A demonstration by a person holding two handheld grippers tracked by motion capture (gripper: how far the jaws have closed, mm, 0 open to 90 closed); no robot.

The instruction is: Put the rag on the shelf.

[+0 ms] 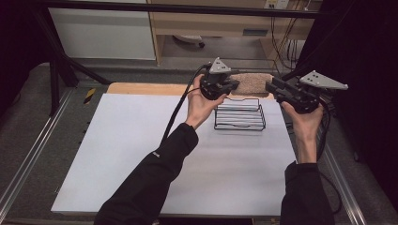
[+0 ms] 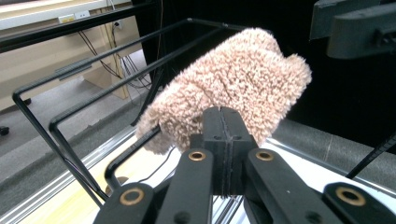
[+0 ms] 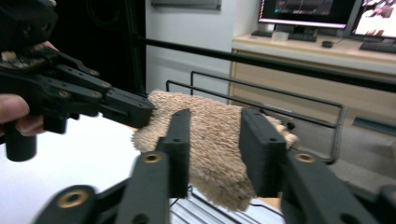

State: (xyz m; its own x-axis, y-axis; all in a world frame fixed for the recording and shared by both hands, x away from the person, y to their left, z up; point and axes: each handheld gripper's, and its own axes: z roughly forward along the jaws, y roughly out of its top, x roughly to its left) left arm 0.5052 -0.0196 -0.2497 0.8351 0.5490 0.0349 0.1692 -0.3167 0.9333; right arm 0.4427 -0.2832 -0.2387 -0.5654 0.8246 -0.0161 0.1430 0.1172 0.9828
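Two grippers at one fluffy tan cloth, above the far end of one black wire rack on a white tabletop.

The left gripper (image 2: pixel 223 140) has its jaws pressed together, pinching an edge of the cloth (image 2: pixel 233 84); the right gripper (image 3: pixel 215 149) stands spread, its jaws on either side of the cloth (image 3: pixel 212 135), not closed on it. The wire rack (image 1: pixel 239 114) sits near the far edge of the tabletop (image 1: pixel 141 154), between the two hands. Behind stand a black frame bar (image 1: pixel 178 8), a wooden cabinet (image 1: pixel 211 23) and hanging cables (image 1: pixel 281 42).
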